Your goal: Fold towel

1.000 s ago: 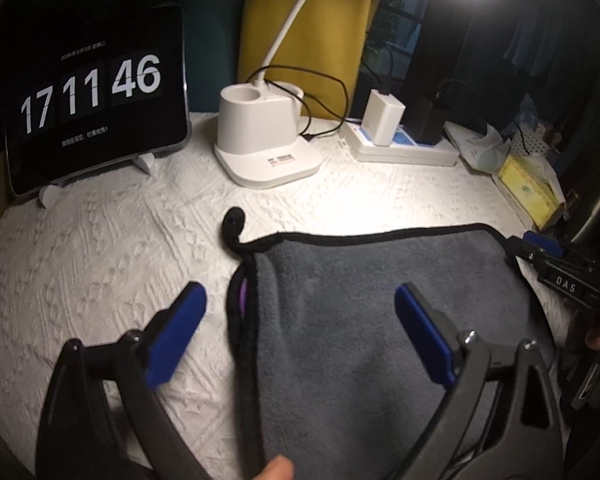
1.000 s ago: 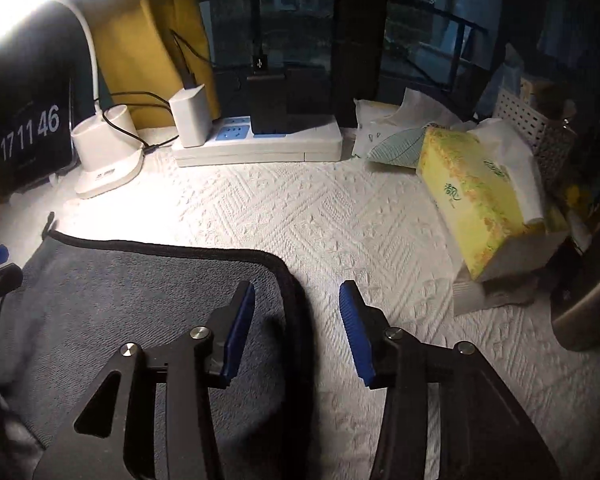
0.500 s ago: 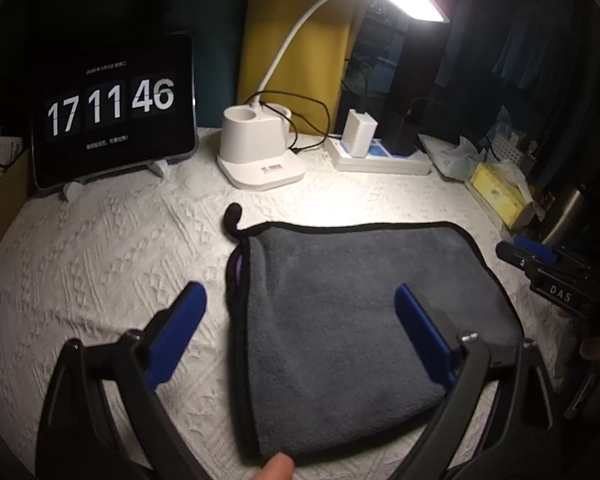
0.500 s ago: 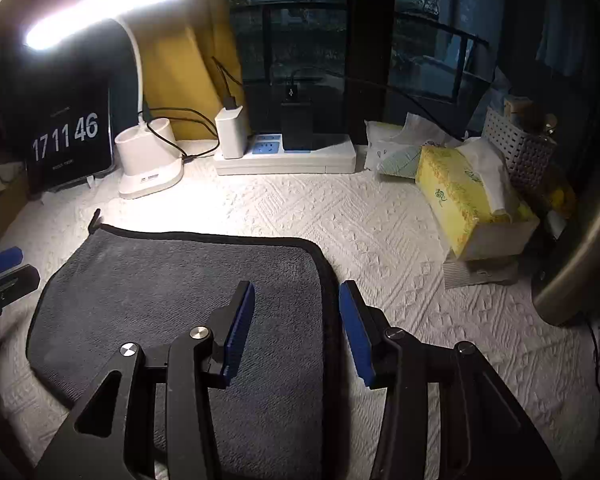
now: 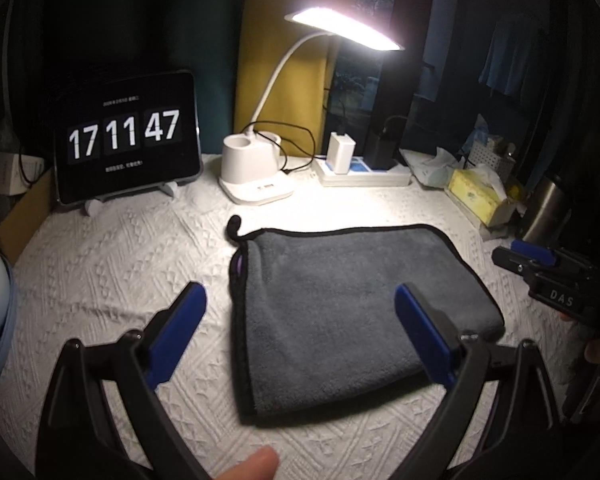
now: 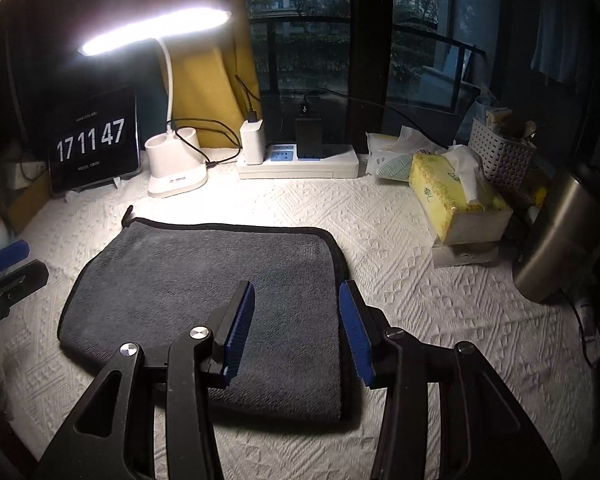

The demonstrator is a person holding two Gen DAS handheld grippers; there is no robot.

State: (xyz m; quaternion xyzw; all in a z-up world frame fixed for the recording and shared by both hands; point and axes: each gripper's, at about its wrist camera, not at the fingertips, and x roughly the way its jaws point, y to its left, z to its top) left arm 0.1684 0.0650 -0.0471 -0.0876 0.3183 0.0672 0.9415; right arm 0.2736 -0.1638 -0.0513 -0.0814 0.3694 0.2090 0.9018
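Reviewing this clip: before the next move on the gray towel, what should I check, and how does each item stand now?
1. Left tongs open, holding nothing: ok.
2. Right tongs open, holding nothing: ok.
3. Towel lies flat on the white cloth, already doubled over: ok.
4. Towel edges lined up: cannot tell; a purple sliver shows at the left edge.
5. Towel apart from the lamp base and tissue box: ok.
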